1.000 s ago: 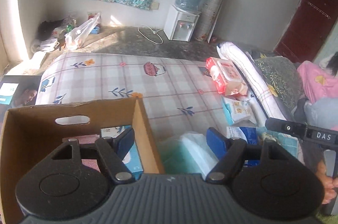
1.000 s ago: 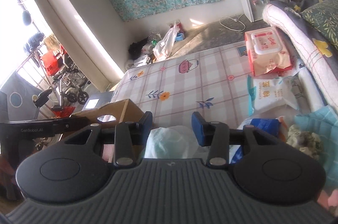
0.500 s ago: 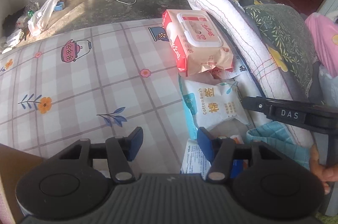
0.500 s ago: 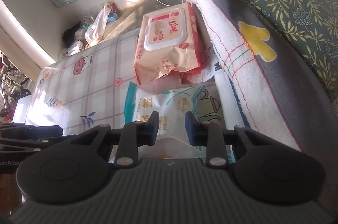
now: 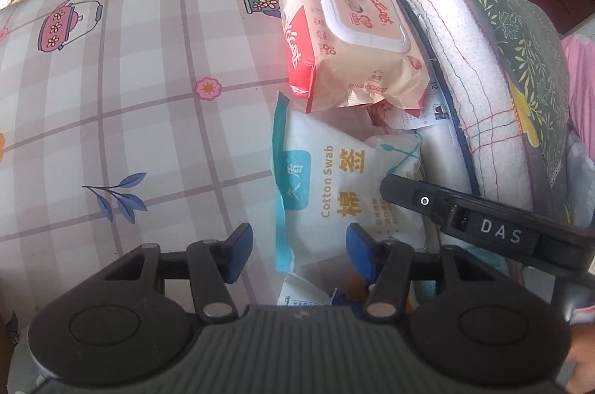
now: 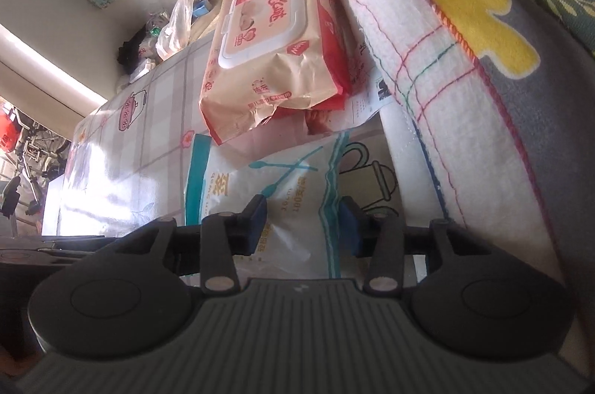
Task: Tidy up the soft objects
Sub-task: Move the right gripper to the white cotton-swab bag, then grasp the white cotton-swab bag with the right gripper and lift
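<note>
On the checked bed sheet (image 5: 130,104), the cotton swab pack (image 6: 275,204) lies lengthwise directly ahead of the right claw (image 6: 303,219), spread wide, empty, nearer than the open left claw (image 5: 297,251).

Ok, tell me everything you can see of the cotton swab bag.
The cotton swab bag is a soft white plastic pouch with teal edges, printed "Cotton Swab" beside yellow characters and teal swab drawings. It lies flat and slightly crumpled on the checked sheet, near the rolled blanket. The wet wipes pack rests on its far end. The right gripper has open fingers on either side of its near end; the left gripper is open over its near left corner.
</note>
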`<state>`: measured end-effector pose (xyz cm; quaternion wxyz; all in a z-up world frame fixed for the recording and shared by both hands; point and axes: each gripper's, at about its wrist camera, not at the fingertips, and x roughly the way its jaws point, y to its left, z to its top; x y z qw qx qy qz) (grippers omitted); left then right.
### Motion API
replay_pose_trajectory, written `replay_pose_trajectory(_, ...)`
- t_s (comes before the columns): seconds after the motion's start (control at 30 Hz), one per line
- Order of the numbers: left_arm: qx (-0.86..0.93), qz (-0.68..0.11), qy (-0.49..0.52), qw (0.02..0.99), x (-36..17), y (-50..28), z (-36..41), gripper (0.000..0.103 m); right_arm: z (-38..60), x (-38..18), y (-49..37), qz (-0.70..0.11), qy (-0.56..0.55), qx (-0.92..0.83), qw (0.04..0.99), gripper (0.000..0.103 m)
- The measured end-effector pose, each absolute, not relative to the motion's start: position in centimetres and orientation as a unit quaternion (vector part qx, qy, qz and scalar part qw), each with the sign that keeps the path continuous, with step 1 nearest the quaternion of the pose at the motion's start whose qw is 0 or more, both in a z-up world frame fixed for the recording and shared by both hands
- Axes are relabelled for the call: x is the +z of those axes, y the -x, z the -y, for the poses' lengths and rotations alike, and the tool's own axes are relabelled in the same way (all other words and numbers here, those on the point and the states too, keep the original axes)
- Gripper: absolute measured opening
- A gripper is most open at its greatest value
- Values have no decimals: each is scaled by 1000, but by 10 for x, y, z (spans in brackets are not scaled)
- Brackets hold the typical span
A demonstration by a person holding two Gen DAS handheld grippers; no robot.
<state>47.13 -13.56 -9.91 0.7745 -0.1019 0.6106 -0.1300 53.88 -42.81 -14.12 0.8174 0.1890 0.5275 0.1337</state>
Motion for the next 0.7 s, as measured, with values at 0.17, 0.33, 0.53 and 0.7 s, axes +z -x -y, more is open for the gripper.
replay_pose_trajectory(0.17, -133, -616, 122, 767, -110, -475, 136, 48, 429, -149, -541, -528, -224, 143, 807, 41)
replay_pose_trajectory(0.33, -131, -612, 122, 770, -106, -473, 129, 17, 428, -143, -540, -510, -226, 146, 817, 27)
replay_pose_trajectory(0.53, -138, -595, 127, 782, -90, -462, 123, 15, 422, -123, -527, -496, -206, 150, 830, 22)
replay_pose_trajectory(0.7, -150, -573, 136, 794, -60, -439, 112, 15, 422, -89, -505, -476, -210, 162, 839, 22)
